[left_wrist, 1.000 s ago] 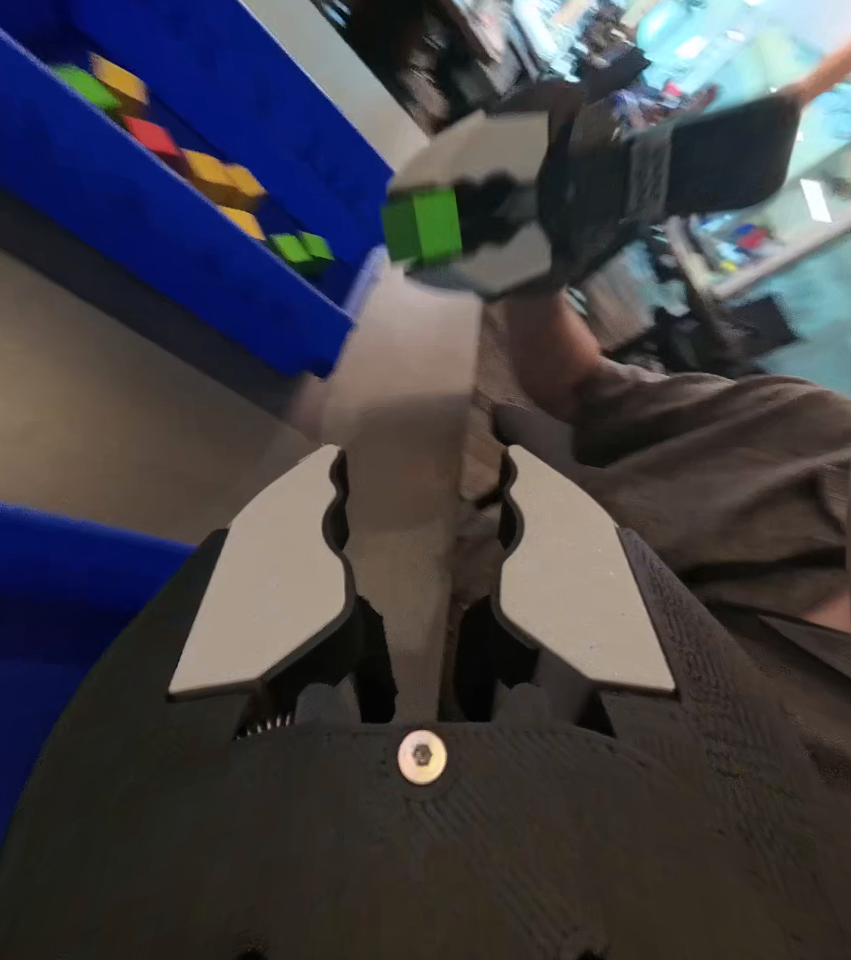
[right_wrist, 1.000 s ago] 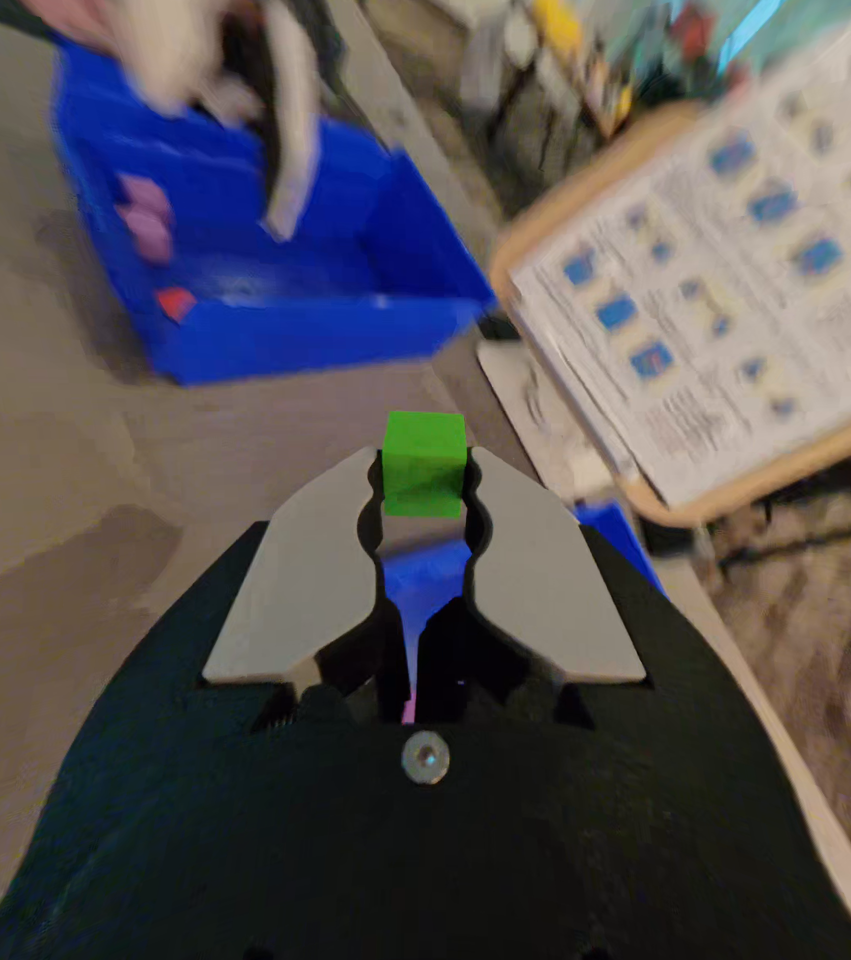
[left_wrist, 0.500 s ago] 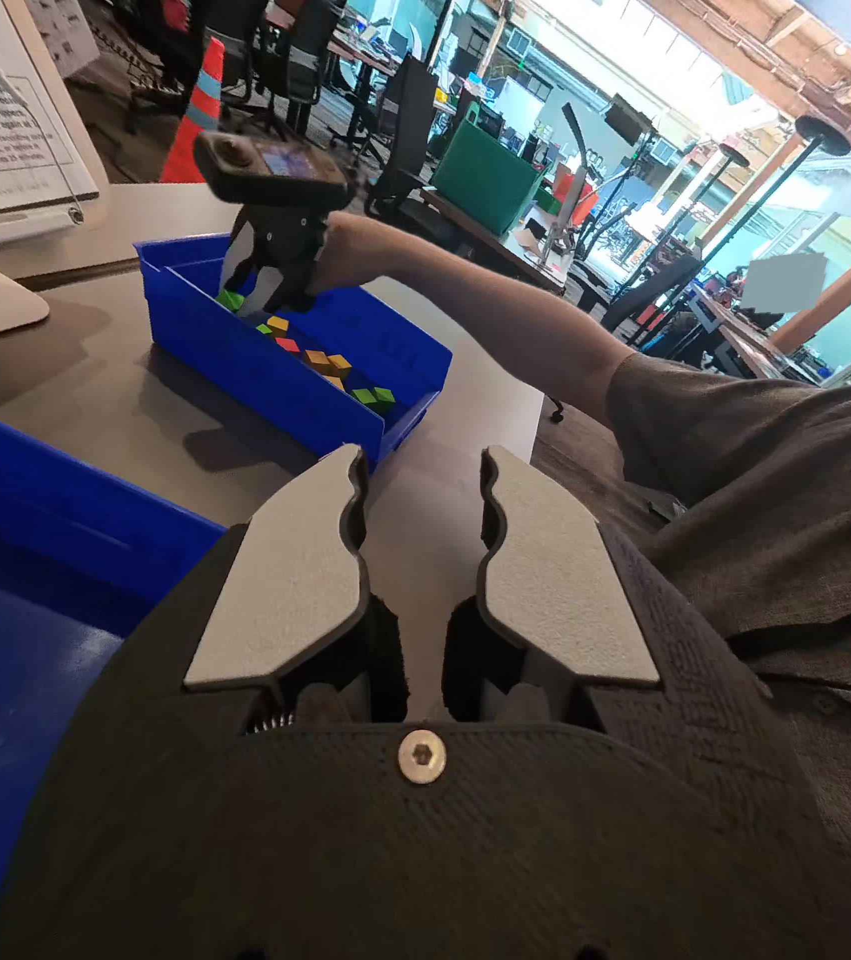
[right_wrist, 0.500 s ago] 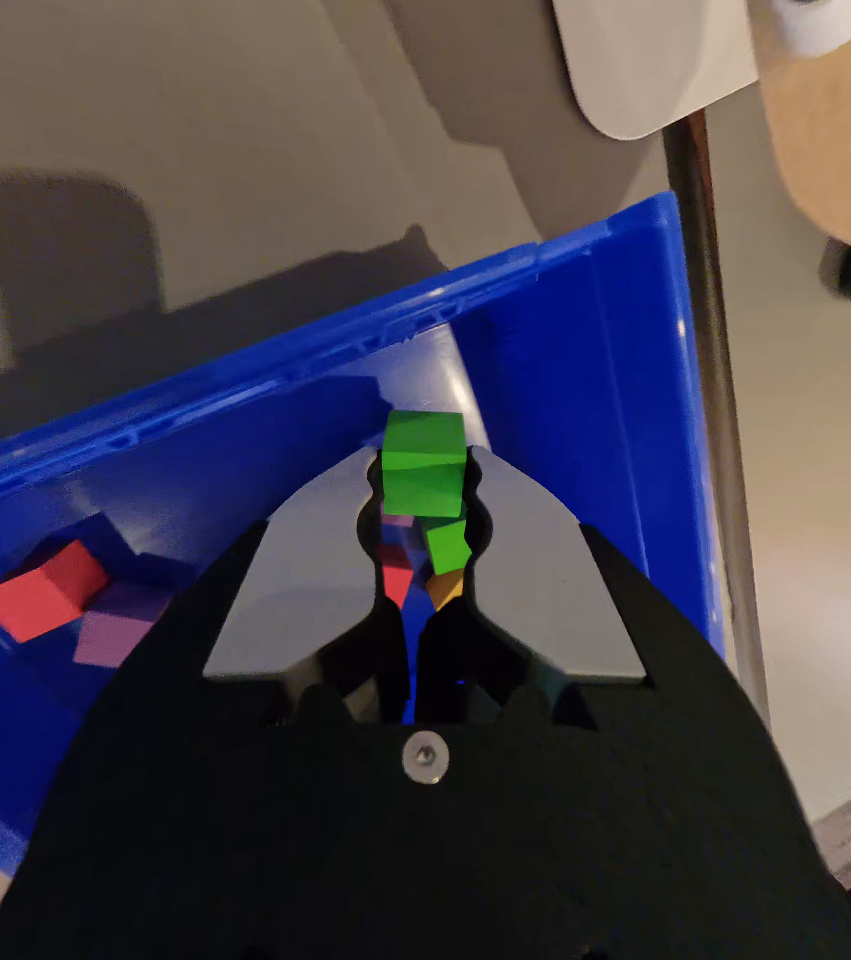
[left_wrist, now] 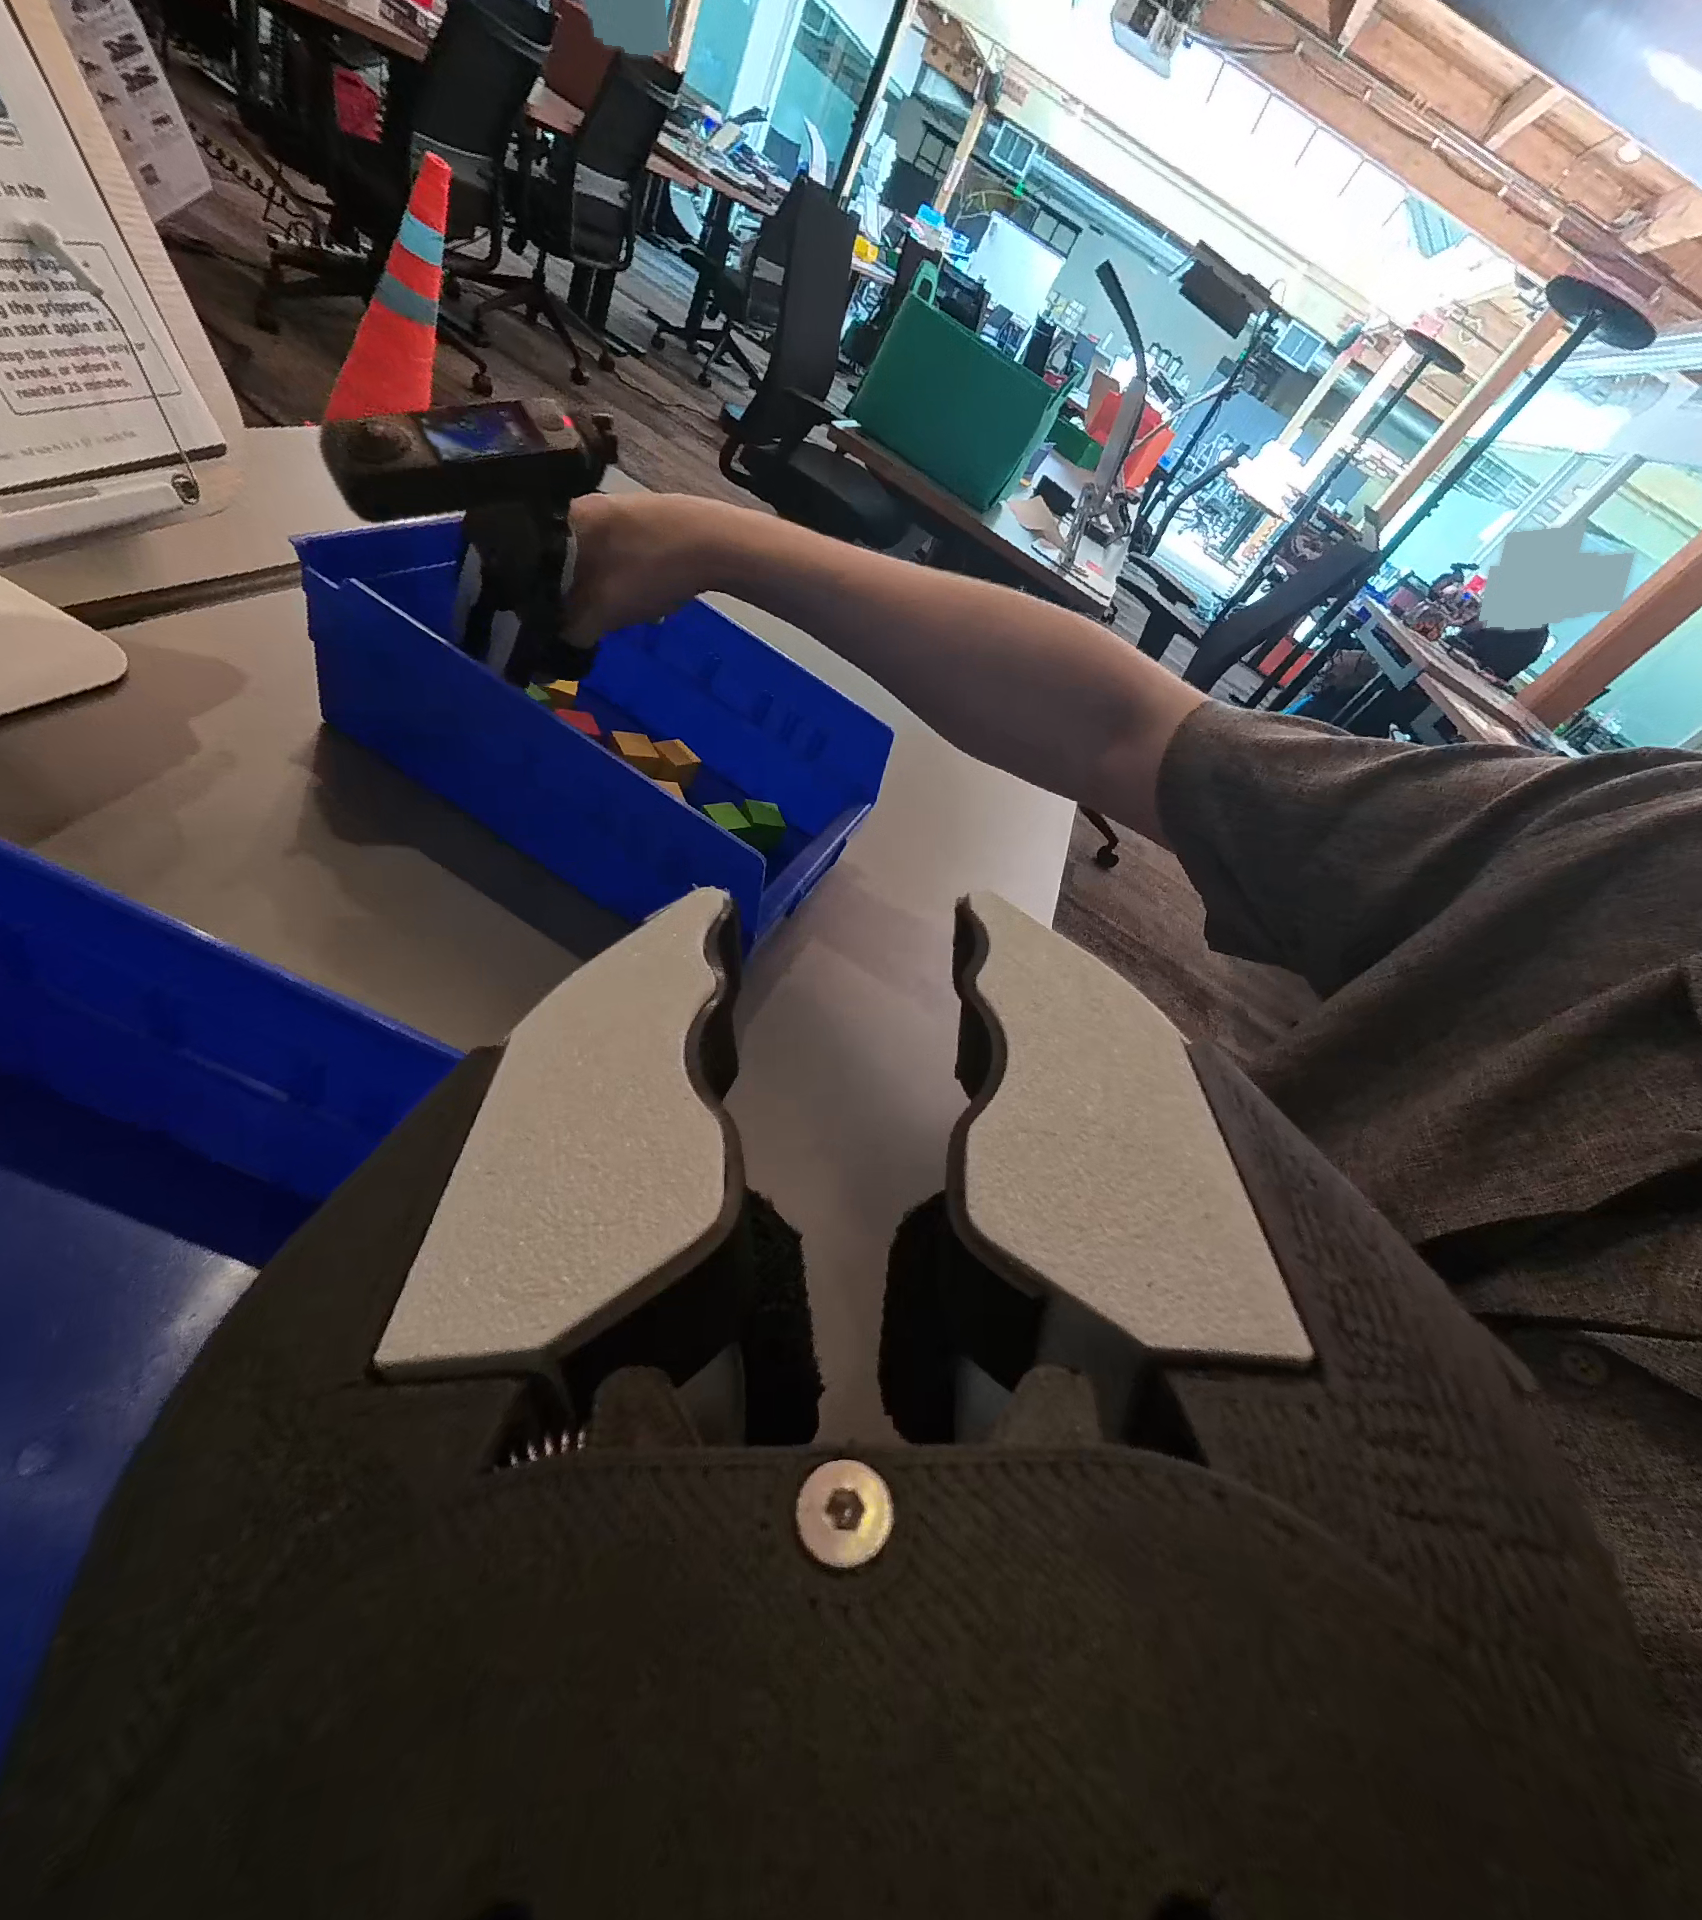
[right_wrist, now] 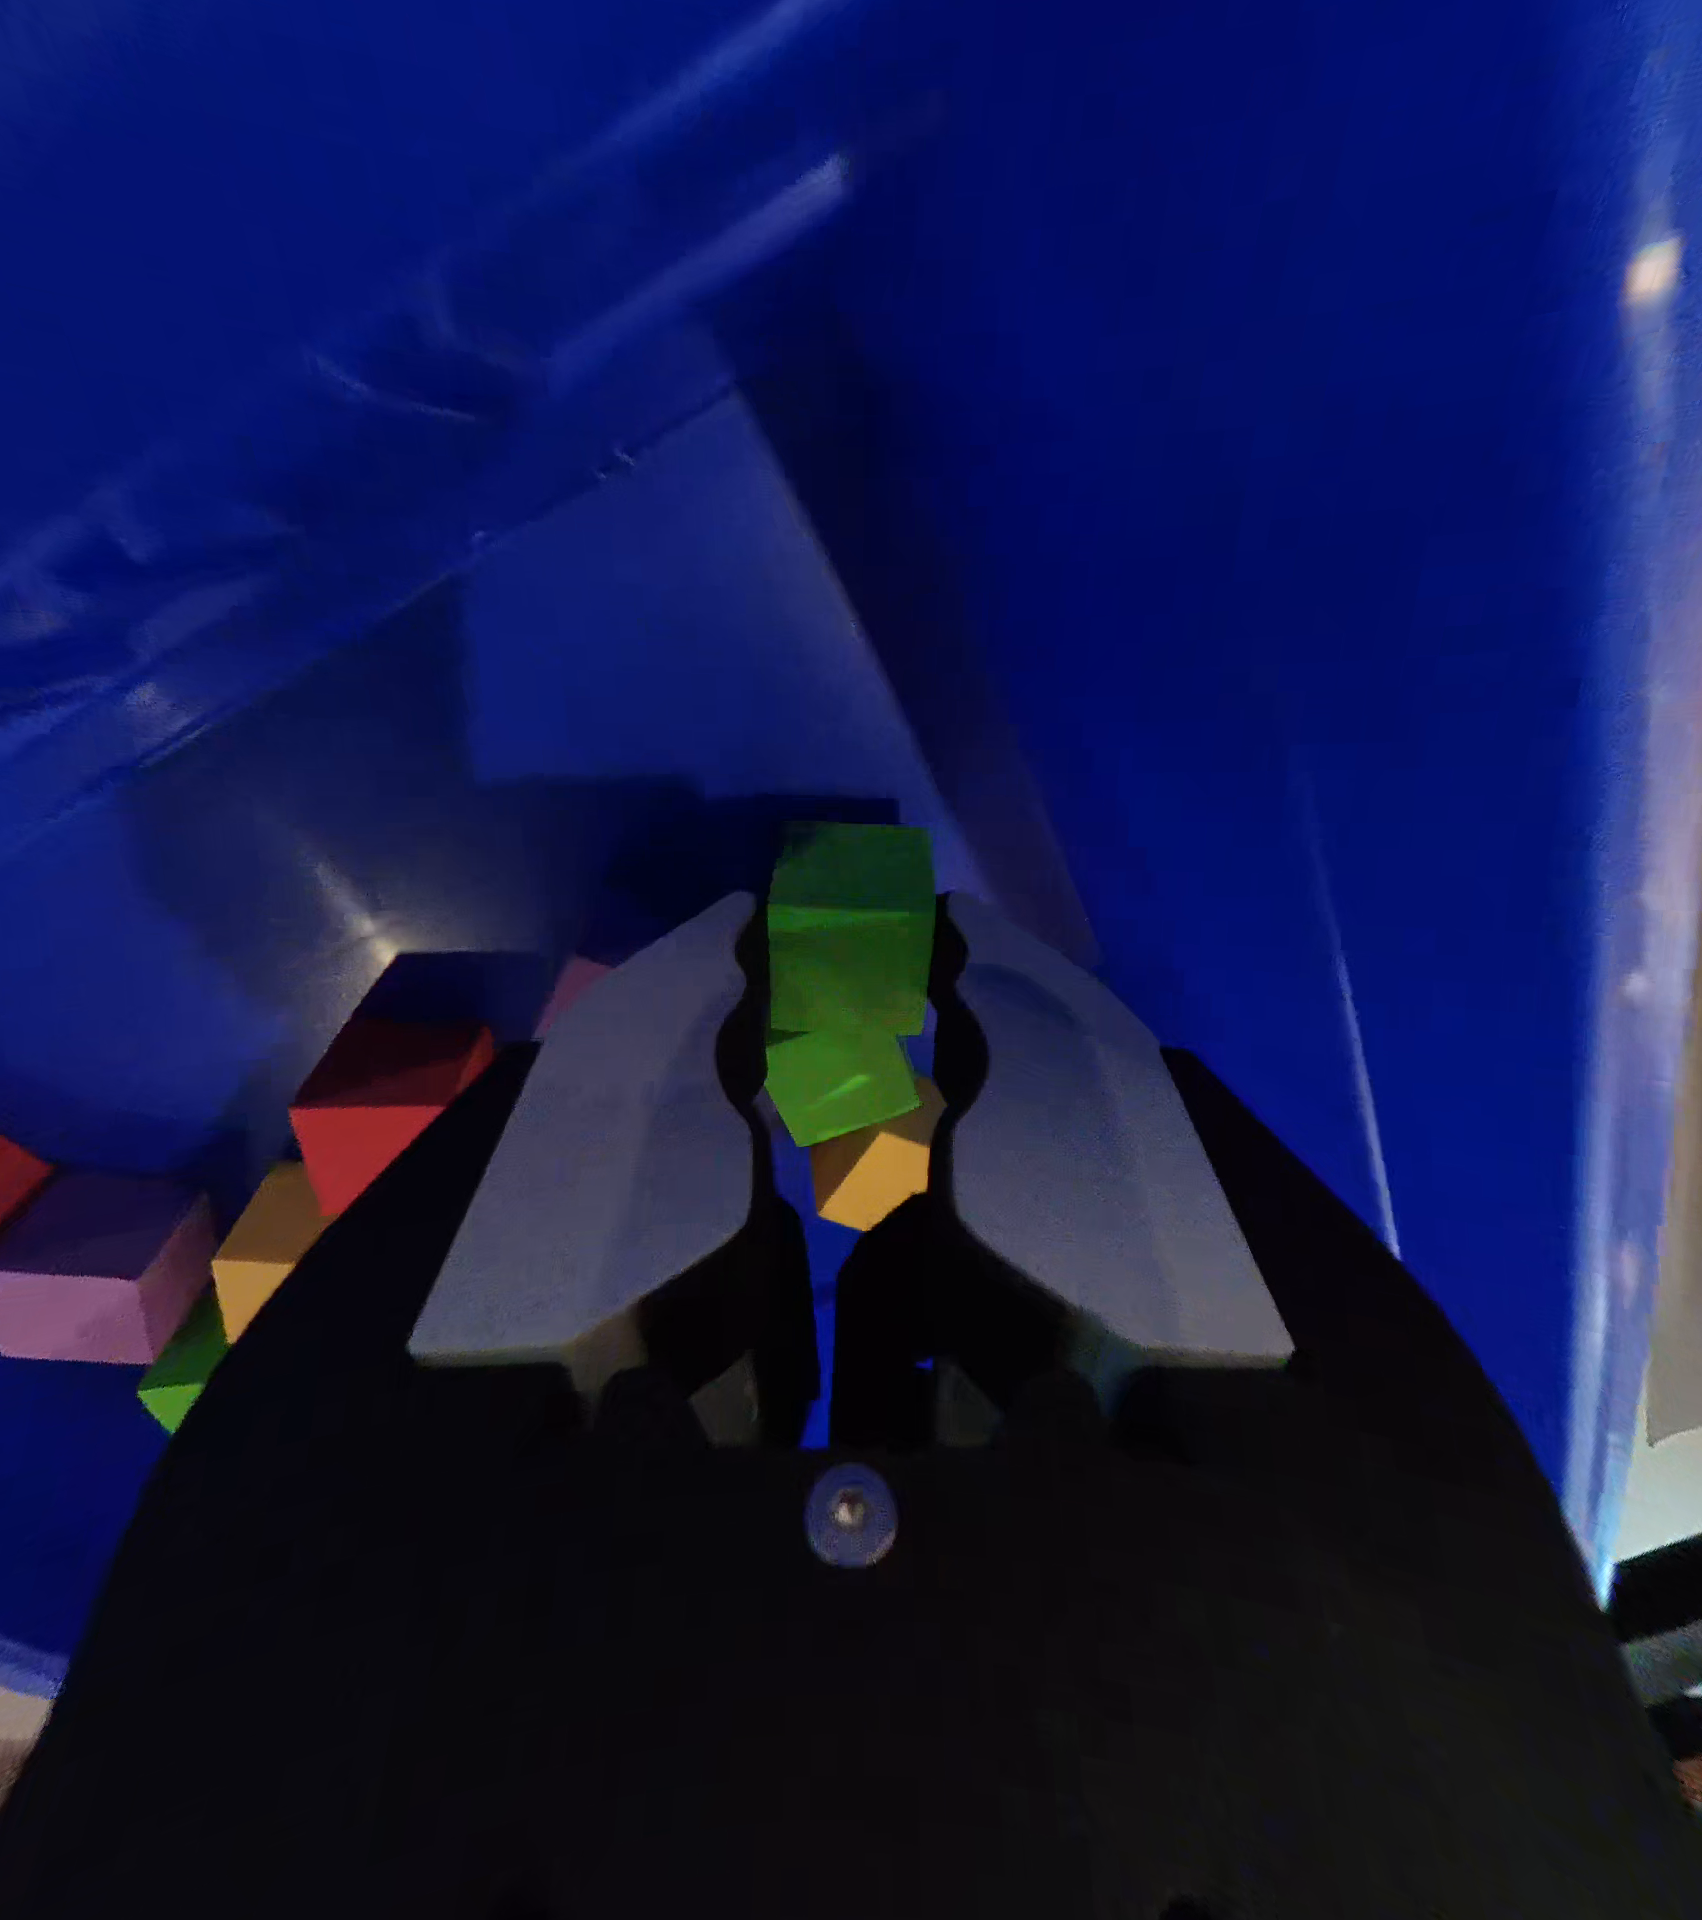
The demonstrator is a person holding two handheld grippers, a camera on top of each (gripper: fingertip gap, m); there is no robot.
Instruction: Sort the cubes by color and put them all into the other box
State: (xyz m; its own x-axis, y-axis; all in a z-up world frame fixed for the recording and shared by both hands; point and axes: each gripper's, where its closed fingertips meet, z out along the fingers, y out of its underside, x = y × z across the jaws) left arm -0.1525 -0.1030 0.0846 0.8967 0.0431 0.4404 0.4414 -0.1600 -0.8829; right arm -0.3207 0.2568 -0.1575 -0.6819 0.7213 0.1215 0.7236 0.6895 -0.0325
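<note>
My right gripper point(right_wrist: 849, 914) is shut on a green cube point(right_wrist: 849, 920) and holds it low inside a blue bin point(right_wrist: 1242, 520), just above another green cube point(right_wrist: 831, 1086) and a yellow cube point(right_wrist: 873, 1174). Red point(right_wrist: 379, 1101), purple point(right_wrist: 88, 1278) and other cubes lie to its left on the bin floor. In the left wrist view the same bin point(left_wrist: 535, 758) stands on the grey table, with the right gripper point(left_wrist: 514, 623) reaching down into its far end. My left gripper point(left_wrist: 842, 925) is open and empty, above the table between two blue bins.
A second blue bin point(left_wrist: 99, 1039) lies at the left under my left gripper. A white stand holding a printed sheet point(left_wrist: 26, 260) stands at the back left. The person's arm point(left_wrist: 930, 644) stretches across the table's right edge. An orange cone point(left_wrist: 390, 301) and office furniture stand beyond.
My right gripper carried the green cube across the table and down into the far blue bin. My left gripper stayed open and swung to face that bin.
</note>
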